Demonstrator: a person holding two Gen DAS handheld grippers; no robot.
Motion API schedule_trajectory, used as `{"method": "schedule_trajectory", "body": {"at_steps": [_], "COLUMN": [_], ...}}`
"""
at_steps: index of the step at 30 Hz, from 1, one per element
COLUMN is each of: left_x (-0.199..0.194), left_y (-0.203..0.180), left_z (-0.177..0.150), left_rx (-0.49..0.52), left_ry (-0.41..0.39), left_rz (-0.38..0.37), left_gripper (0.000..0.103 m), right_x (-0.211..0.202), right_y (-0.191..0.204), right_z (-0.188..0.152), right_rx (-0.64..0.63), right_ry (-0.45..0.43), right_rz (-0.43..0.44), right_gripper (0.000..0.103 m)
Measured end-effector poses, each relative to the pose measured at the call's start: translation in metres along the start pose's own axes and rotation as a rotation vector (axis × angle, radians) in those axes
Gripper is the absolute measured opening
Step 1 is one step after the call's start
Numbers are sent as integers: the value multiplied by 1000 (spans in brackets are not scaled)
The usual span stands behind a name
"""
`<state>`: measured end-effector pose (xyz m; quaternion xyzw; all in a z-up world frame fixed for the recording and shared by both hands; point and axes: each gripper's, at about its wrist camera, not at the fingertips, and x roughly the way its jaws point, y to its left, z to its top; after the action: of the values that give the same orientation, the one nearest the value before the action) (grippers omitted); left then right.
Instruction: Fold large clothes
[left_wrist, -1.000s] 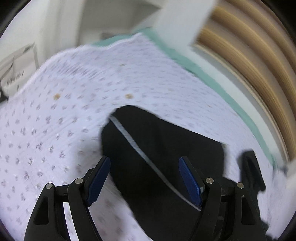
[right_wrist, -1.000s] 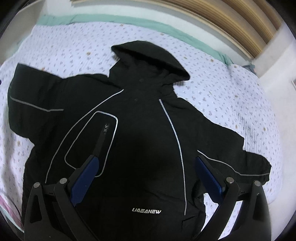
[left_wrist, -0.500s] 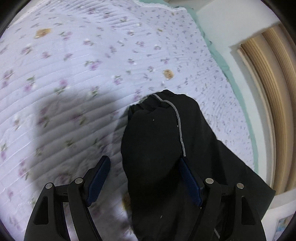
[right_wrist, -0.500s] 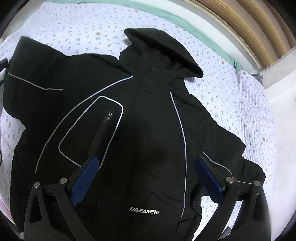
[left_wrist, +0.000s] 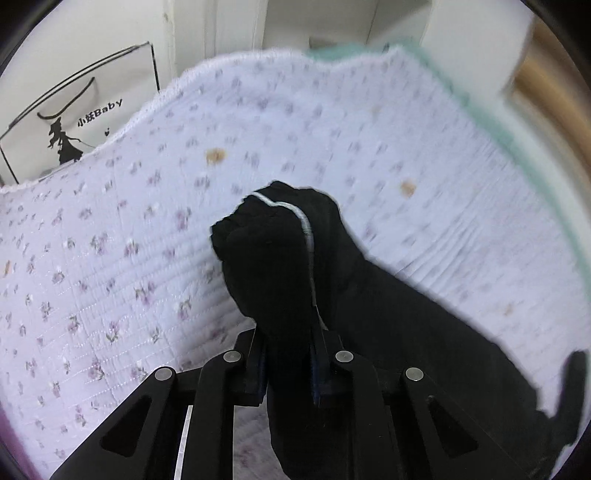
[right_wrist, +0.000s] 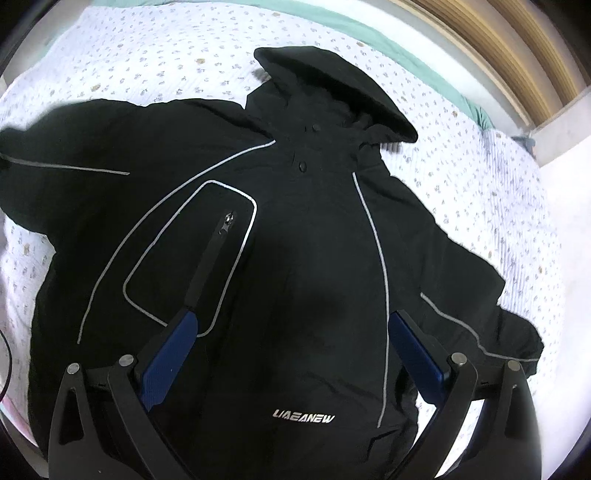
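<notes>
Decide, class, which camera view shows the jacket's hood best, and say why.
The right wrist view: the hood lies in full sight at the top of the spread black jacket on the floral bedspread. The left wrist view shows no hood, only a sleeve between the closing left gripper jaws.

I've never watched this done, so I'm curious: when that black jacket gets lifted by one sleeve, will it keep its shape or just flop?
Probably flop: the sleeve already bunches and sags where the left gripper is closing its jaws on it. The jacket looks bulky, so it likely drags on the quilt rather than rising whole. Its smooth-looking fabric might slip.
</notes>
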<state>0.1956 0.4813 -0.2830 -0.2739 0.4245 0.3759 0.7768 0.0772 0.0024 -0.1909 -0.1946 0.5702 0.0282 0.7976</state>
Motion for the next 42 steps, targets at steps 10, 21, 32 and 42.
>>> {"method": "schedule_trajectory", "body": {"at_steps": [10, 21, 32, 42], "left_x": [-168, -258, -146, -141], "left_y": [-75, -232, -325, -300], "left_z": [-27, -190, -330, -316], "left_rx": [254, 721, 936, 810], "left_ry": [-230, -114, 303, 596], "left_rz": [-376, -725, -719, -960], "left_gripper": [16, 16, 20, 44], "right_x": [-26, -49, -24, 17], "right_y": [-18, -62, -108, -122], "right_z": [-7, -27, -37, -27], "right_rx": [74, 192, 283, 290], "right_ry": [-67, -133, -75, -46], "right_rz": [27, -18, -66, 153], "right_gripper": [103, 103, 103, 103]}}
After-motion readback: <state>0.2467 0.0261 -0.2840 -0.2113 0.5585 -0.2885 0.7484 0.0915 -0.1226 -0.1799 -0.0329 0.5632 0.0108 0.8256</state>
